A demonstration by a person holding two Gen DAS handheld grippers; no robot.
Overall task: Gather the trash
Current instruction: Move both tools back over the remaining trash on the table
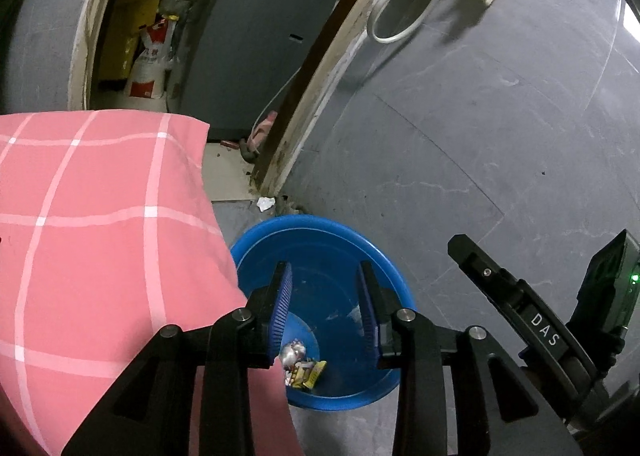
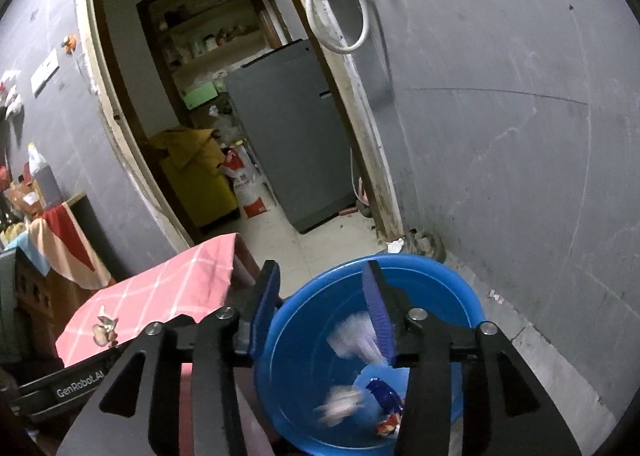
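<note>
my right claw (image 2: 324,308) is spread open, empty, over the blue basin (image 2: 452,280); blurred white scraps (image 2: 356,336) are dropping into it beside a blue wrapper (image 2: 384,396). left claw (image 1: 324,304) is open and empty too, above the basin with wrappers (image 1: 304,366) at the bottom. risk: light scraps could drift past the rim onto the floor (image 2: 532,348). one piece is left on the pink checked worktop (image 2: 105,330). grey walls, doorway, fridge (image 2: 288,128).

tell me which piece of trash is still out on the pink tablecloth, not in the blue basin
The crumpled wrapper on the pink tablecloth; the other pieces, like the dark blue wrapper, lie inside the blue basin.
</note>
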